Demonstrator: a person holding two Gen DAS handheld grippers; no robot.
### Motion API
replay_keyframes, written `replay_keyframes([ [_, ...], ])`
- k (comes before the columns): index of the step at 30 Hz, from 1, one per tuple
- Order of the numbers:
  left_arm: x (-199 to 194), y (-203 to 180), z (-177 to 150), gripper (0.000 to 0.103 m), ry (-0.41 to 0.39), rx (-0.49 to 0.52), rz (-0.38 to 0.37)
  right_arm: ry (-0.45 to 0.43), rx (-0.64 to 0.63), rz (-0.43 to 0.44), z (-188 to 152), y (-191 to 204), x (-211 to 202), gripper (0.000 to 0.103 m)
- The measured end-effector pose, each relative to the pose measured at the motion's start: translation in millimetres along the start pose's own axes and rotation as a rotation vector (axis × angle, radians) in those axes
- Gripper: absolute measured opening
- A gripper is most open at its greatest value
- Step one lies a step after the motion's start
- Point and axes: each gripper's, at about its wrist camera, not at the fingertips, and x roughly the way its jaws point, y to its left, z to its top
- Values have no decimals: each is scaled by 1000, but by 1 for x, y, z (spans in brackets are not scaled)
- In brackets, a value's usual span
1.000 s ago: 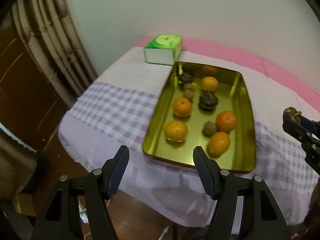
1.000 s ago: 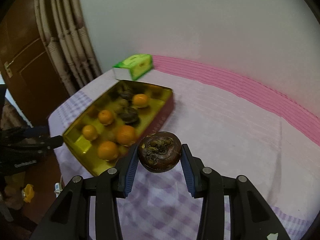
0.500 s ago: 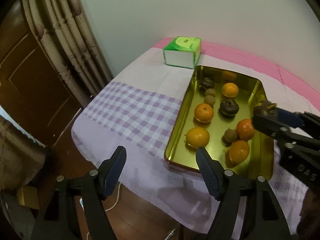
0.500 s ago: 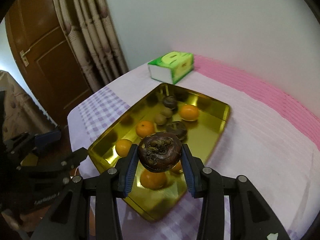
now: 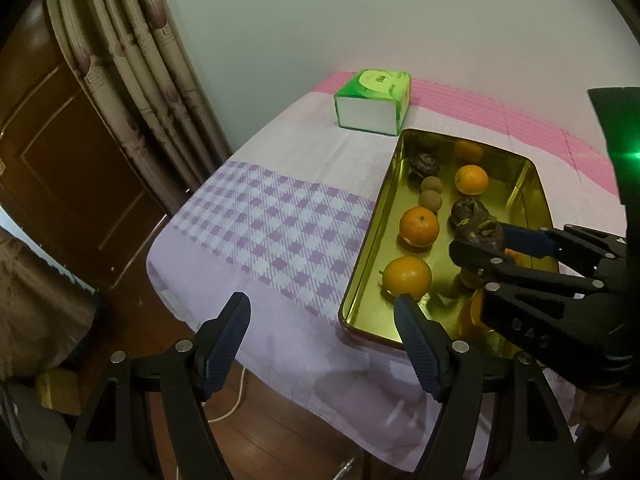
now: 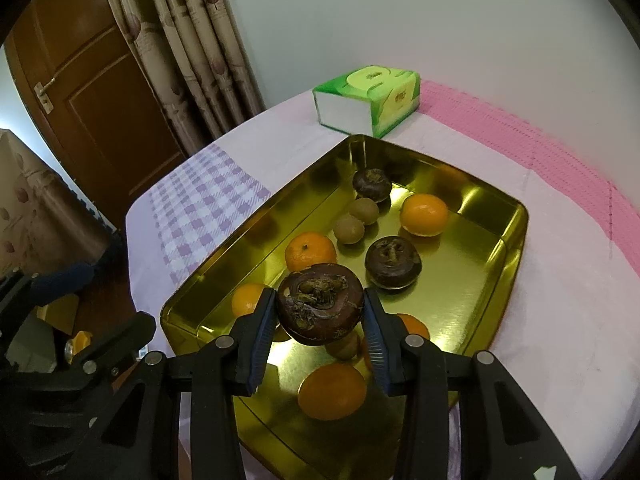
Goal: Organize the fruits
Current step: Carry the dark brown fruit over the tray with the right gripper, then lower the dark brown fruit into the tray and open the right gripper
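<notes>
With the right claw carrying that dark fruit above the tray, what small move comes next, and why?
Probably lower the right claw and release: it grips a mangosteen over the gold tray, where two mangosteens and several oranges already lie. The left claw stands open, off the tray.

A green tissue box (image 6: 370, 100) sits at the far end of the table, on a tablecloth (image 5: 276, 224) that runs pink along the wall, plain in the middle, purple-checked toward the near edge. Patterned curtains (image 6: 192, 40) hang at the left, beside a brown wooden door (image 6: 100, 92). A white cable (image 5: 236, 396) trails over the wooden floor.
</notes>
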Motion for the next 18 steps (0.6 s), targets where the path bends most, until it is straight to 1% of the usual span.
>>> replay_keyframes([
  [7,1,-1,0,77,7,6,4,22,-5,-3,-3,3,9,39],
  [18,4,0,-1,77,18,-2,9,28,0,3,-7,3,12,39],
])
